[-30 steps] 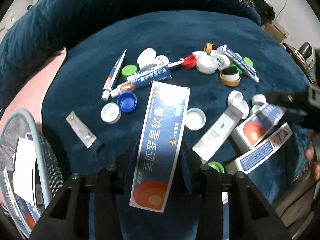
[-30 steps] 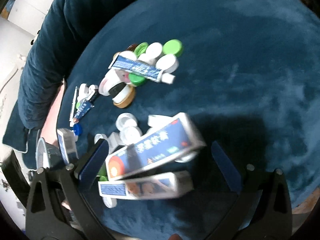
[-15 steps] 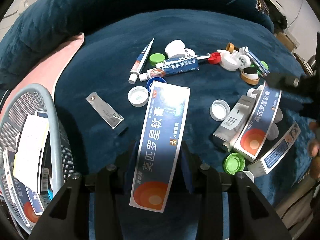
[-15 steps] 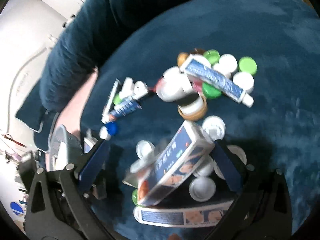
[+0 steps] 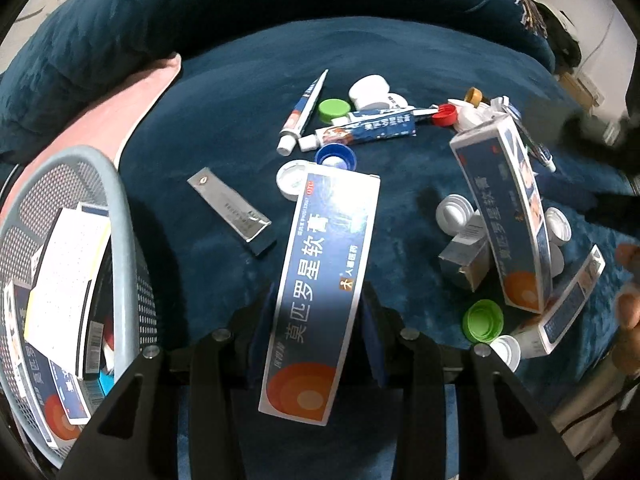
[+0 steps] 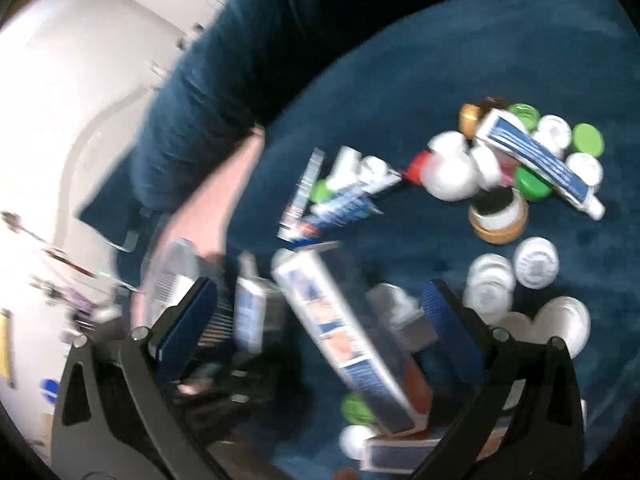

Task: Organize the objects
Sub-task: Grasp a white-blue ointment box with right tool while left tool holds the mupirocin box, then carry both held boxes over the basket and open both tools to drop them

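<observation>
My left gripper (image 5: 318, 312) is shut on a long blue ointment box (image 5: 324, 280) with an orange circle, held above the blue cushion. A grey mesh basket (image 5: 120, 216) with several boxes in it sits at the left. My right gripper (image 6: 320, 304) is open, its fingers either side of a second blue ointment box (image 6: 348, 340), which stands tilted on the pile and is not clamped. That box also shows in the left wrist view (image 5: 508, 216). The right wrist view is blurred.
Tubes (image 5: 360, 132), a silver tube (image 5: 228, 204) and several bottle caps, white, green (image 5: 482, 320), blue and red, lie scattered on the blue cushion (image 5: 224, 120). Another flat box (image 5: 560, 304) lies at the right. A pink cloth (image 5: 120, 104) lies beside the basket.
My left gripper has carried its box leftward, bringing the basket further into view. My right gripper has swung left, and the box between its fingers has tipped from lying flat to standing tilted.
</observation>
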Tool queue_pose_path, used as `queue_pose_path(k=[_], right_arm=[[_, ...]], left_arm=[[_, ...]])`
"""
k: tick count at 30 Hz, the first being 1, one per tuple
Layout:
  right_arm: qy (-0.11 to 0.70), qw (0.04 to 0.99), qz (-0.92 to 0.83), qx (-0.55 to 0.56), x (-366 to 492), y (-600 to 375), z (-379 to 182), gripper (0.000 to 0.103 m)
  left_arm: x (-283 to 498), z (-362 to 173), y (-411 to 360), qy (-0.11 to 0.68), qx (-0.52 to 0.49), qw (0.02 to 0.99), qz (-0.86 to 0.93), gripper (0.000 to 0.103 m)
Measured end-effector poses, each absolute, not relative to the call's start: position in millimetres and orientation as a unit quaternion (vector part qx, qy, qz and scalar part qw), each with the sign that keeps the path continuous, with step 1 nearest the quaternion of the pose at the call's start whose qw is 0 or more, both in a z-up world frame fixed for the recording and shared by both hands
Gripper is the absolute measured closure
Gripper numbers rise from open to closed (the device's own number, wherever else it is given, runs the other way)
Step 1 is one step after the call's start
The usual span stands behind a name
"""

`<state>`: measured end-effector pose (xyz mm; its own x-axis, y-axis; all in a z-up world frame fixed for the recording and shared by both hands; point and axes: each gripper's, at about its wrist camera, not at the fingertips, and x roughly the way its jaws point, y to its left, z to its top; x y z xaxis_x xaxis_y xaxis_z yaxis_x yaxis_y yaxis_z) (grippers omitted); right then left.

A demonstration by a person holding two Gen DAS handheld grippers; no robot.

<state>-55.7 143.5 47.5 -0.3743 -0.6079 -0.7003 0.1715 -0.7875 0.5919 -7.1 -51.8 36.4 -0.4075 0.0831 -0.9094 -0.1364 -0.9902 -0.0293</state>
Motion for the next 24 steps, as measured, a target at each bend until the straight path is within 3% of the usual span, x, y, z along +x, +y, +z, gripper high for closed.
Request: queue_pose_path(k=[7, 11, 12, 14, 15, 24], right_arm=[[-0.063, 0.202, -0.821, 0.531, -46, 114, 38, 0.001], [-0.028, 0.19, -0.821, 0.538, -30, 117, 39, 0.006], [-0.025, 0.188, -0.818, 0.543, -27, 119, 38, 0.014], [-0.013, 0.188, -0.813, 0.551, -23, 122, 36, 0.045], [0.001, 0.189, -0.81, 0.555, -21, 121, 35, 0.074], [-0.057, 0.218, -0.843, 0.488, -22, 131, 72, 0.077]], left_arm=[[-8, 34, -58, 0.017, -0.541, 0.063, 0.839, 0.06], [-6, 36, -60, 0.01, -0.538, 0.065, 0.84, 0.06], [-6, 36, -61, 0.007, -0.537, 0.066, 0.841, 0.06], [-7, 39, -61, -0.001, -0.534, 0.069, 0.842, 0.06], [-7, 40, -61, -0.004, -0.532, 0.071, 0.843, 0.06], [-4, 72, -72, -0.046, -0.502, 0.081, 0.86, 0.06]])
